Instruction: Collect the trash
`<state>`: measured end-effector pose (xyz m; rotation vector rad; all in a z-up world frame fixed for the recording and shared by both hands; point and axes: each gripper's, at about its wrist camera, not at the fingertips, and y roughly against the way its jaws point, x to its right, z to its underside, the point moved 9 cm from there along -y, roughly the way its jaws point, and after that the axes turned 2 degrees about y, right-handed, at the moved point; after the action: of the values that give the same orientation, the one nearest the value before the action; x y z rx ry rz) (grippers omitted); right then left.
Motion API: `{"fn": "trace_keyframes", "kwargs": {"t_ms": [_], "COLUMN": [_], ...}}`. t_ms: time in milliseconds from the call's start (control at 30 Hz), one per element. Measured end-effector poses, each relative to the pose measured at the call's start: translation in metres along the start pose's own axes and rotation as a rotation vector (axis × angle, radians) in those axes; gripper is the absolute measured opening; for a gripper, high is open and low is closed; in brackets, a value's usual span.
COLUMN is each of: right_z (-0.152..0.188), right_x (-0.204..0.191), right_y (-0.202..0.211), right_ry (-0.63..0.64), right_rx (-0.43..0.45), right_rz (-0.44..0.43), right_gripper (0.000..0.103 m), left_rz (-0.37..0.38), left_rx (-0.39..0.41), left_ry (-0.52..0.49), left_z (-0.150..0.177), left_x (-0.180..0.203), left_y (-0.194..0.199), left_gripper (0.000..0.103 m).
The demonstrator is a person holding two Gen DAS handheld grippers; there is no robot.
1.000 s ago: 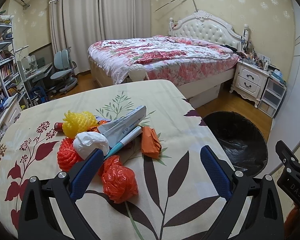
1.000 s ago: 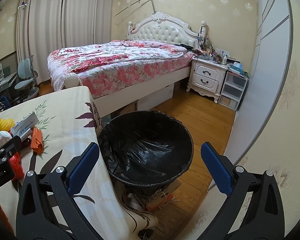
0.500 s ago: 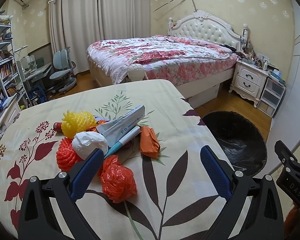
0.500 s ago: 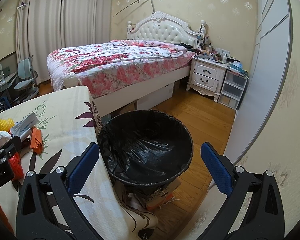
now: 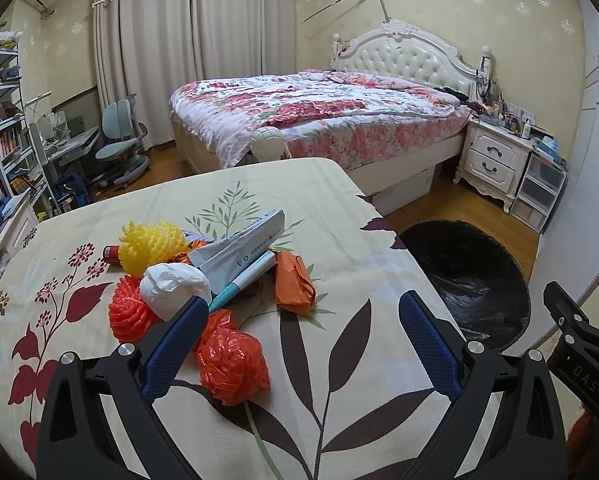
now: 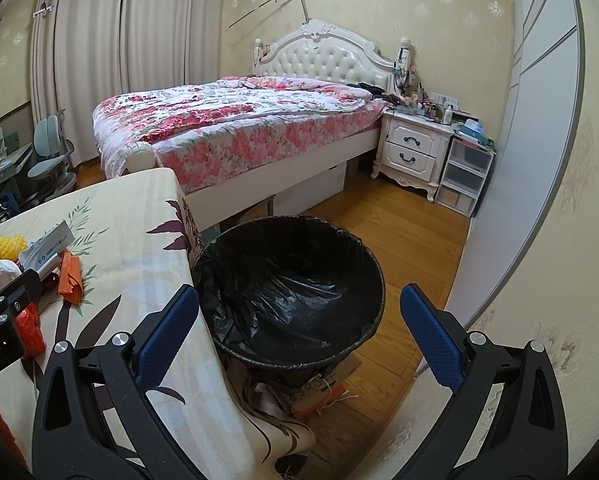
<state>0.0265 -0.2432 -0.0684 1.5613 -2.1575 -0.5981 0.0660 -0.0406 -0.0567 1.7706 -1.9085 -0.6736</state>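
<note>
Barely anything shifts from the earlier frames: both grippers hold almost where they were, with the trash pile sliding a touch lower and left in the left view. Left gripper (image 5: 299, 312) hovers over the desk (image 5: 339, 216), jaws spread wide and holding nothing, its left finger (image 5: 175, 344) just in front of the white wad (image 5: 173, 286) and beside the red bag (image 5: 231, 356). Trash sits bunched on the leaf-print cloth: yellow net (image 5: 151, 246) at the back, red net (image 5: 129, 310) on the left touching the white wad, a grey-white carton (image 5: 243, 248) lying tilted across the middle, a teal pen (image 5: 243, 280) under it, an orange wrapper (image 5: 293, 282) just right of the pen. A small red tube (image 5: 110, 254) peeks out left of the yellow net.

Right gripper (image 6: 299, 316) hangs beyond the desk's edge, directly above the bin (image 6: 291, 276), jaws spread wide and empty as well. Black liner covers the bin's rim, and the bin stands on the wood floor (image 6: 399, 232) right against the hanging cloth. Cardboard scraps (image 6: 319, 392) lie at its base. Behind it all, the floral bed (image 6: 239, 124) and a white nightstand (image 6: 413, 150) fill the room
</note>
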Motion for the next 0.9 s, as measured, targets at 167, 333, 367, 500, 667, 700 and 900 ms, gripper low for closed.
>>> {"fn": "trace_keyframes", "kwargs": {"t_ms": [167, 333, 367, 500, 667, 700, 900], "right_z": [0.0, 0.001, 0.0, -0.002, -0.002, -0.003, 0.002], "right_x": [-0.009, -0.025, -0.03, -0.048, -0.084, -0.091, -0.145], "right_y": [-0.003, 0.001, 0.001, 0.005, 0.012, 0.014, 0.03], "right_ry": [0.007, 0.028, 0.034, 0.05, 0.089, 0.097, 0.171], "right_rx": [-0.028, -0.034, -0.034, -0.033, -0.036, -0.038, -0.044], "right_rz": [-0.029, -0.057, -0.065, -0.103, -0.168, -0.183, -0.285], "right_gripper": [0.083, 0.083, 0.083, 0.083, 0.083, 0.083, 0.083], "left_rz": [-0.007, -0.027, -0.034, -0.069, -0.124, -0.137, -0.199], "left_rx": [0.0, -0.006, -0.005, -0.006, -0.023, -0.029, -0.059], "left_ry": [0.003, 0.009, 0.012, 0.03, 0.064, 0.073, 0.131], "left_z": [-0.001, 0.002, 0.003, 0.007, 0.015, 0.017, 0.033], "left_x": [-0.006, -0.027, -0.032, -0.06, -0.103, -0.111, -0.159], "left_y": [0.002, 0.007, 0.009, 0.015, 0.018, 0.018, 0.02], "left_gripper": [0.09, 0.085, 0.084, 0.078, 0.075, 0.075, 0.075]}}
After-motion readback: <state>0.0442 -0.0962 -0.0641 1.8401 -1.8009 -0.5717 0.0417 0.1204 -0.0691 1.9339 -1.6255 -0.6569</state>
